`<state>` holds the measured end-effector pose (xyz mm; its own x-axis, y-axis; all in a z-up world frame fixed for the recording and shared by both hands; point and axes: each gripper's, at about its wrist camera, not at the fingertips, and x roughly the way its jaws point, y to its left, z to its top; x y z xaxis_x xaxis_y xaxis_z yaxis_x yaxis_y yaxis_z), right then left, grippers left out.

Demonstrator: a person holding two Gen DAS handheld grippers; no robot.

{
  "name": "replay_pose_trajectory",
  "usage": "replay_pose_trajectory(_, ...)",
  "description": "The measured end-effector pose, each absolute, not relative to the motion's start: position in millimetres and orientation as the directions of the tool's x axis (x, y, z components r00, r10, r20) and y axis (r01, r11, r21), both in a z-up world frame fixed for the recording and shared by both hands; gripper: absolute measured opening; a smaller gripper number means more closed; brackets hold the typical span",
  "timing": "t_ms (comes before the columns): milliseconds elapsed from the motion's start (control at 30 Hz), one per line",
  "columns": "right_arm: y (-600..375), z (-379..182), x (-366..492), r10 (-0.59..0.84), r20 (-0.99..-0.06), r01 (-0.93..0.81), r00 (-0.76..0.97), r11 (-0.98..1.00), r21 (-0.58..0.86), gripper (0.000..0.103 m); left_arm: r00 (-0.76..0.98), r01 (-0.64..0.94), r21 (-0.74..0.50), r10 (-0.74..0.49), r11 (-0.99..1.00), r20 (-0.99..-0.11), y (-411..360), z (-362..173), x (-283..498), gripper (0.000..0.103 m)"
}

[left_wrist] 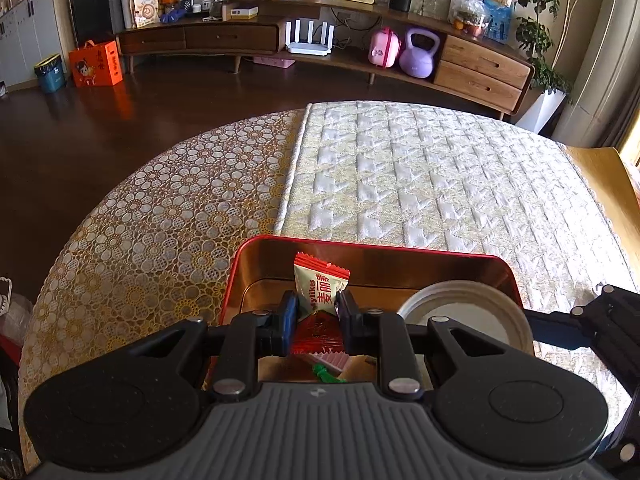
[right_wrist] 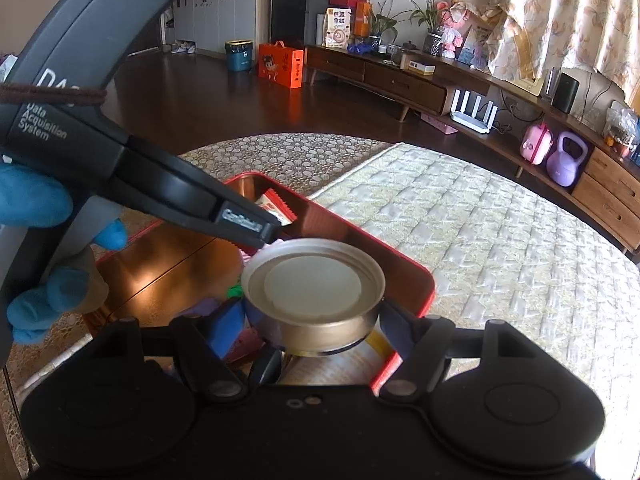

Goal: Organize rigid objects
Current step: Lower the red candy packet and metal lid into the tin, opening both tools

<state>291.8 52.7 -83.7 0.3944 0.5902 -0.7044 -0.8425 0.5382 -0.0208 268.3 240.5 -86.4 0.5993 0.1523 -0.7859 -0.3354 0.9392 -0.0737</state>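
Observation:
A red tin box [left_wrist: 236,264] with a copper inside stands on the table; it also shows in the right wrist view [right_wrist: 416,280]. My left gripper [left_wrist: 318,306] is shut on a red and white candy packet [left_wrist: 320,280] and holds it over the box. The packet's end shows past the left gripper in the right wrist view [right_wrist: 276,208]. My right gripper [right_wrist: 312,320] is shut on a round metal jar lid [right_wrist: 314,284], inner side up, over the box's right part. The lid also shows in the left wrist view [left_wrist: 468,316]. Small wrapped items [left_wrist: 328,364] lie in the box.
The table carries a floral lace cloth [left_wrist: 160,220] and a quilted cream mat [left_wrist: 440,184]. Beyond the table are dark floor, a long wooden TV cabinet [left_wrist: 240,36], an orange gift box [left_wrist: 96,64] and a purple kettlebell [left_wrist: 418,54].

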Motion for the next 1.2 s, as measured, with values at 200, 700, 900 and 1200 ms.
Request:
replay_pose_trajectory(200,57.3,-88.1,284.9,0.586,-0.708,-0.85,0.394,0.526,-0.037,0.073,0.575,-0.333,-0.067,0.146,0.941,-0.805,239.3,-97.1,274.5,0.022)
replay_pose_trajectory(700,22.2,-68.1,279.5,0.641,-0.66,-0.826,0.393,0.561,0.053,0.077,0.547,-0.324,0.009,0.195,0.946,-0.814,228.5,-103.9,276.8,0.022)
replay_pose_trajectory(900,-14.1,-59.0,281.5,0.668,-0.635,-0.796,0.388,0.59,0.134,0.081,0.536,-0.349,0.033,0.228,0.937,-0.813,227.4,-102.5,271.1,0.034)
replay_pose_trajectory(1200,-84.3,-58.3,286.0,0.653,-0.64,-0.726,0.406,0.656,0.209,0.082,0.55,-0.36,0.038,0.245,0.932,-0.798,219.1,-93.6,255.9,0.06)
